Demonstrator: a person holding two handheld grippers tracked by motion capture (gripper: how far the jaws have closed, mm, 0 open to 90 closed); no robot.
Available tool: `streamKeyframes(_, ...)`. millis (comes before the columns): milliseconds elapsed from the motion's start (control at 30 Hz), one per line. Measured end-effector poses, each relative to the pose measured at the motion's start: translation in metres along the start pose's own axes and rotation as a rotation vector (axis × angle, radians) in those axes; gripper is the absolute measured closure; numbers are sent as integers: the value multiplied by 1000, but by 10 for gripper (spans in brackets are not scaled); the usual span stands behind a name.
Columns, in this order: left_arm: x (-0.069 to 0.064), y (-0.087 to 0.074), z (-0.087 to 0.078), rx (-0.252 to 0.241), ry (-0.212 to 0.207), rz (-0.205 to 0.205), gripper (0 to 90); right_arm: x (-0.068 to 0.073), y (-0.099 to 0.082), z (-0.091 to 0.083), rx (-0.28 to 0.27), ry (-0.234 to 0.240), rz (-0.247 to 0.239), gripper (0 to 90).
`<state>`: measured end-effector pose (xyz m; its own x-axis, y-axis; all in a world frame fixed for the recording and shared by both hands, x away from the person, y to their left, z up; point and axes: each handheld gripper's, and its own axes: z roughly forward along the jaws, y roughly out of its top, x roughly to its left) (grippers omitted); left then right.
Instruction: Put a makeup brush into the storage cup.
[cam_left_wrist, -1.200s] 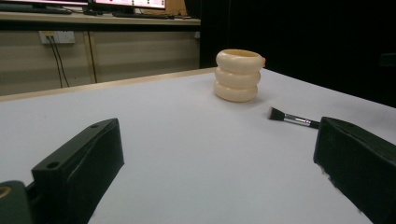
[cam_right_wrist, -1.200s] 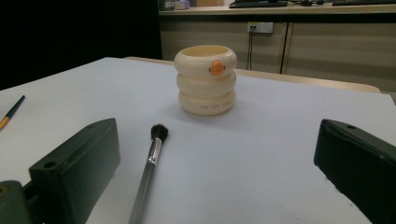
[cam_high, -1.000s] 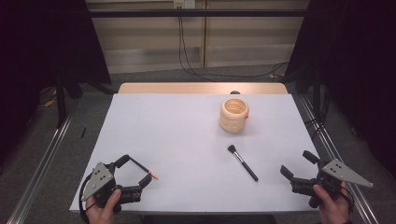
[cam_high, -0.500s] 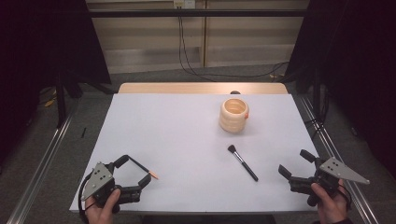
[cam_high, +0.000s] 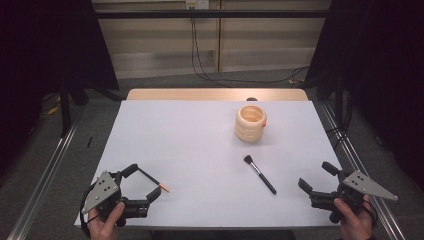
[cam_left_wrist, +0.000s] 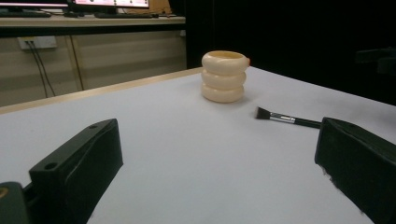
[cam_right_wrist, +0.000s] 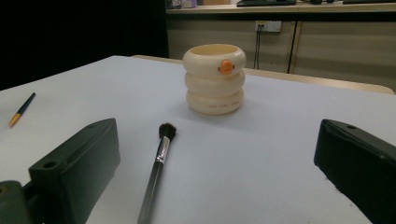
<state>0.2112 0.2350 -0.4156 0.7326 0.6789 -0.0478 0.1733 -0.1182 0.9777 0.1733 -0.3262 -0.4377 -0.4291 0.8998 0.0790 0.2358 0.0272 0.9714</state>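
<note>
A cream ribbed cup (cam_high: 250, 122) with an orange duck bill stands upright on the white table (cam_high: 190, 140), right of centre; it also appears as the cup (cam_left_wrist: 224, 76) and the cup (cam_right_wrist: 215, 78). A black makeup brush (cam_high: 260, 174) lies flat in front of it, bristles toward the cup, seen as the brush (cam_left_wrist: 287, 119) and the brush (cam_right_wrist: 156, 170). A black pencil with an orange tip (cam_high: 152, 180) lies by my left gripper (cam_high: 143, 182), which is open at the near left corner. My right gripper (cam_high: 316, 175) is open at the near right, apart from the brush. Nothing sits between the jaws of the left gripper (cam_left_wrist: 219, 154) or the right gripper (cam_right_wrist: 217, 154).
A wooden strip (cam_high: 215, 94) borders the table's far edge. Metal rails (cam_high: 47, 172) run along both sides on the floor, and cables (cam_high: 200, 55) hang at the back wall. The pencil (cam_right_wrist: 21, 110) lies far off to the right gripper's left.
My right gripper has drifted slightly left along the near edge. The left gripper, cup, brush and pencil have not moved.
</note>
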Motion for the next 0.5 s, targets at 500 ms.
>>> streamKeyframes(500, 20, 14, -2, 66, -48, 42, 16, 1, 0, -1, -5, 18, -4, 0)
